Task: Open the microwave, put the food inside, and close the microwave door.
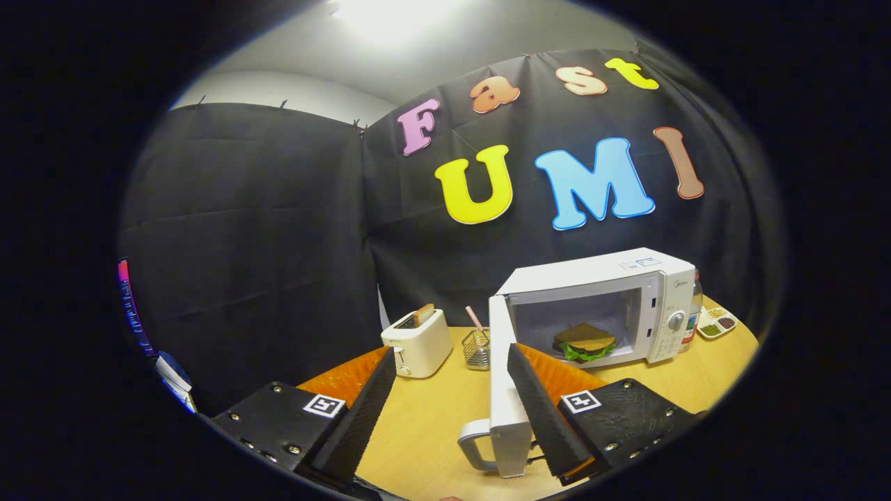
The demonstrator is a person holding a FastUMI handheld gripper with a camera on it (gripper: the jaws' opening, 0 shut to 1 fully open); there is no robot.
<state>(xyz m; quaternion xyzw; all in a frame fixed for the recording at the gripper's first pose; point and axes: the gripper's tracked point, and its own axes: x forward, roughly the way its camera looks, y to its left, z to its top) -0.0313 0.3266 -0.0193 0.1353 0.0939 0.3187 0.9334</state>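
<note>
A white microwave (626, 278) stands on the wooden table (424, 424), beyond my fingers and to the right. Its door (502, 390) is swung wide open towards me, edge-on, with the pale handle (475, 442) at its near end. Inside the cavity a sandwich (586, 342) with lettuce lies on a plate. My gripper (451, 351) is open with its fingers far apart. The door stands between them, close against the inner face of the right finger (539, 407). The left finger (362, 410) is well clear of it.
A white toaster (418, 342) with a slice of bread in it stands beyond the left finger. Beside it is a small wire basket (477, 348) holding a striped stick. A bottle (692, 313) and a small condiment tray (717, 323) sit right of the microwave.
</note>
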